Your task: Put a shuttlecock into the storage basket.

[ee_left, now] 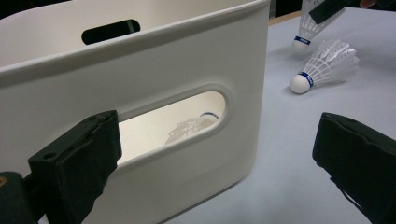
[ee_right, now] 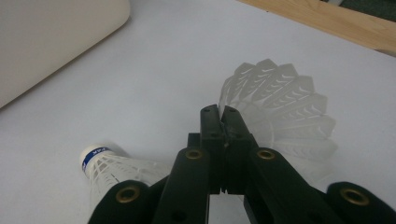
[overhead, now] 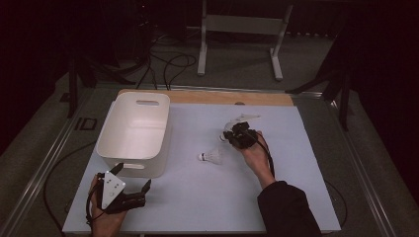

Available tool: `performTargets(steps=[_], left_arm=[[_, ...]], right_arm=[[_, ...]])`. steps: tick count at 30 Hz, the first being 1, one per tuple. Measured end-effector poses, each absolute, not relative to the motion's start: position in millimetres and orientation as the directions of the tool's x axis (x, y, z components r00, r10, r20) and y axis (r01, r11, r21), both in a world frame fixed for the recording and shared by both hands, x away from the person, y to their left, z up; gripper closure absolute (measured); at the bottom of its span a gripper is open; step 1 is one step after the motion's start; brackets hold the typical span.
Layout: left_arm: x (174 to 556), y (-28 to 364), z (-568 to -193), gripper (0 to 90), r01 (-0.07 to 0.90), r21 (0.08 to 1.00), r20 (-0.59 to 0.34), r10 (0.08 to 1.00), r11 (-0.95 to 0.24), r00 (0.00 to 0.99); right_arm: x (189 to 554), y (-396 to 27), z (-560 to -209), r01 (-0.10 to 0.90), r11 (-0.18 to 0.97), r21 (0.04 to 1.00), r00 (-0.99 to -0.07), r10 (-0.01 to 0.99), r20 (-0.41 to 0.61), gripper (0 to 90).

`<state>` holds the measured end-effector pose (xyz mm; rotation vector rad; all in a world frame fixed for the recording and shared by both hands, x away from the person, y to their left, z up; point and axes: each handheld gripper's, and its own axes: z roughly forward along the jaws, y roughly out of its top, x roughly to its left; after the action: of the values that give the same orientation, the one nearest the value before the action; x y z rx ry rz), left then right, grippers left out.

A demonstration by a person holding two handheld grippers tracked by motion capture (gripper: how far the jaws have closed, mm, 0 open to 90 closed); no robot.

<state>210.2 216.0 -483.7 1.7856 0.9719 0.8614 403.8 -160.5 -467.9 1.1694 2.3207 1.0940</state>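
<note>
Shuttlecock (overhead: 212, 156) on open table (overhead: 207, 197)

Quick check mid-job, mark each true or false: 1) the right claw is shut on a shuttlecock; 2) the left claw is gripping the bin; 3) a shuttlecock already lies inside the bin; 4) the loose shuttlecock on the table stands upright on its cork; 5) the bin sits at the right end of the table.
1) True: the right claw is shut on the skirt of a held shuttlecock.
2) False: the left claw is open, its jaws apart beside the bin, pressing on nothing.
3) True: the bin shuttlecock shows through the handle slot.
4) False: the loose shuttlecock lies on its side.
5) False: the bin is on the left, near the left claw.
</note>
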Motion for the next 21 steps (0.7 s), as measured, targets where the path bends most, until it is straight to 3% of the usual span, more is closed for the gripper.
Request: performTargets(steps=[21], left_arm=[[210.2, 215.8, -483.7, 1.7, 0.254, 0.924, 0.15, 0.882, -0.286, 0.447]], right_arm=[[399.7, -161.5, -457.7, 0.522, 0.342, 0.782, -0.587, 0.809, 0.038, 89.8]])
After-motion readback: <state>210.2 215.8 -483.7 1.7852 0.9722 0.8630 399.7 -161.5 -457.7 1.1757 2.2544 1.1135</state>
